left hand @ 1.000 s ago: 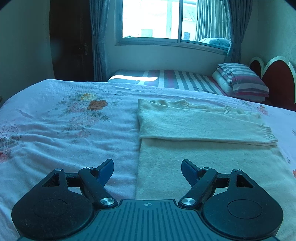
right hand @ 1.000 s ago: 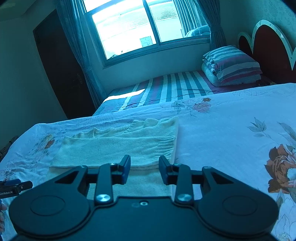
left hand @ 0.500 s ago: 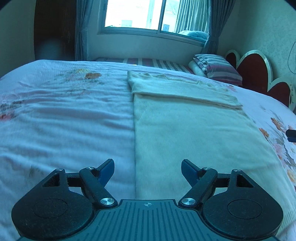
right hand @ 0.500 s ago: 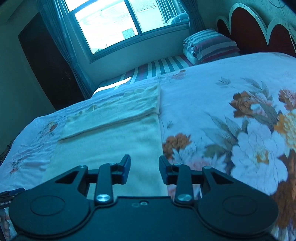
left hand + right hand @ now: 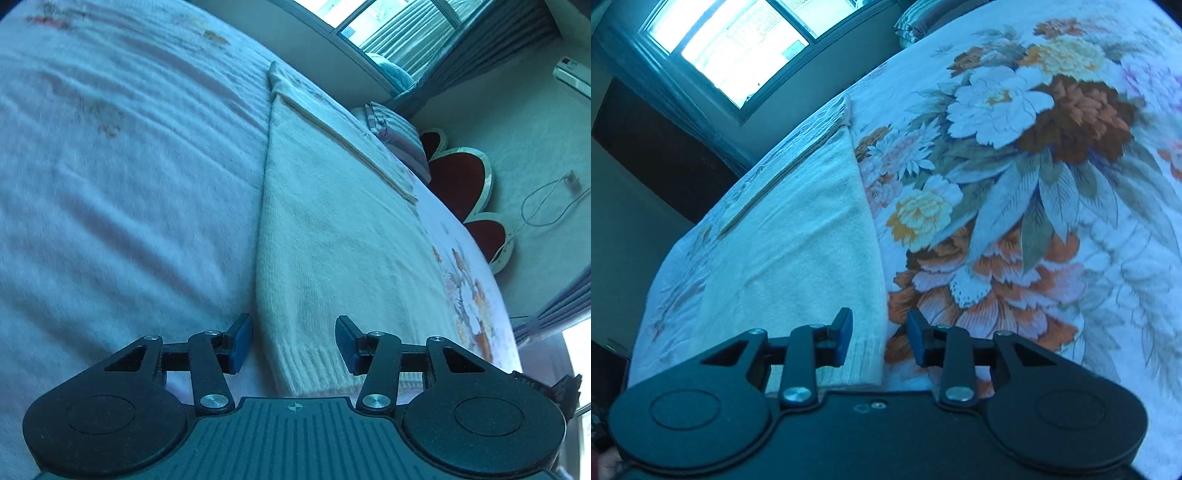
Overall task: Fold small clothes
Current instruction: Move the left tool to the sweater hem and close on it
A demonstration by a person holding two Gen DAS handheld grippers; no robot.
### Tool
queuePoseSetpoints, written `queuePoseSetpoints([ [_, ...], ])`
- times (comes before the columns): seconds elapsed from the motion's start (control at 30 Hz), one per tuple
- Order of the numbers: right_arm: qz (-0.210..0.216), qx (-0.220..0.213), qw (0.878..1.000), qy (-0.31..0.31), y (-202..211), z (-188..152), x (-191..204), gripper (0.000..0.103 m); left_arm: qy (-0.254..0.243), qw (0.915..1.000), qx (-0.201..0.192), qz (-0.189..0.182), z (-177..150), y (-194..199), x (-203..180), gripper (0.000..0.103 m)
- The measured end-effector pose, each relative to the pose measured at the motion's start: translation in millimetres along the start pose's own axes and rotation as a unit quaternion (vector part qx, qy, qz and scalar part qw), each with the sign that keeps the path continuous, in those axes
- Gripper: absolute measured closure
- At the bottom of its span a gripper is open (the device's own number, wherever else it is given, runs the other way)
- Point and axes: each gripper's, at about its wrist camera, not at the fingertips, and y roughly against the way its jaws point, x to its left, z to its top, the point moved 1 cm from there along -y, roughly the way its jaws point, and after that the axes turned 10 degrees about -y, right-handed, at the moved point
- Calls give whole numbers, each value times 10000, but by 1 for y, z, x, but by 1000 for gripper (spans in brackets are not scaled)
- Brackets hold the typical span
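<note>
Sweater (image 5: 332, 229), cream knit, lies flat on the floral bedspread (image 5: 110, 184), running from lower centre of the left wrist view up toward upper centre. Sleeves (image 5: 343, 136) are already folded across the chest at the far end, forming a layered band; body below it is still one long panel. My read: sleeve folds done, the lengthwise fold of hem up to shoulders not yet made.

Left gripper (image 5: 293, 343) sits at the ribbed hem (image 5: 314, 373), lower centre of frame, straddling the sweater's left hem corner. Jaws closing, knit between them, pads not yet pressing it as far as I can see.

Right gripper (image 5: 879, 336) at lower centre of its own view, straddling the sweater's right edge (image 5: 875, 258) near the hem; one finger over knit, the other over the flower print. Jaws partly apart, nothing clamped.

Left to do, by my judgement: pinch both hem corners, lift, carry them to the far end, lay flat, perhaps one more fold. Roughly halfway.

Striped pillow (image 5: 399, 136) and headboard (image 5: 458, 184) at upper right, clear of the work.
</note>
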Motion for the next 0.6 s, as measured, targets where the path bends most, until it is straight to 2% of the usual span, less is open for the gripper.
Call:
queuePoseSetpoints([
  [0.07, 117, 33, 9998, -162, 2, -3, -5, 70, 192, 9996, 19, -228, -5, -1, 3, 54],
  [0.2, 341, 167, 9987, -328, 2, -10, -6, 70, 481, 9980, 59, -407, -13, -5, 5, 54],
  [0.3, 437, 201, 9979, -439, -1, -15, -7, 70, 725, 9959, -35, -541, -18, -7, 9, 54],
  [0.37, 581, 187, 9954, -735, -4, -14, -14, 70, 858, 9941, -104, -653, -20, -10, 14, 55],
  [0.47, 777, 190, 9886, -1275, -8, -9, -26, 75, 894, 9936, -105, -686, -23, -14, 19, 66],
  [0.6, 803, 231, 9880, -1297, -12, -6, -27, 79, 710, 9950, -71, -700, -24, -18, 16, 67],
])
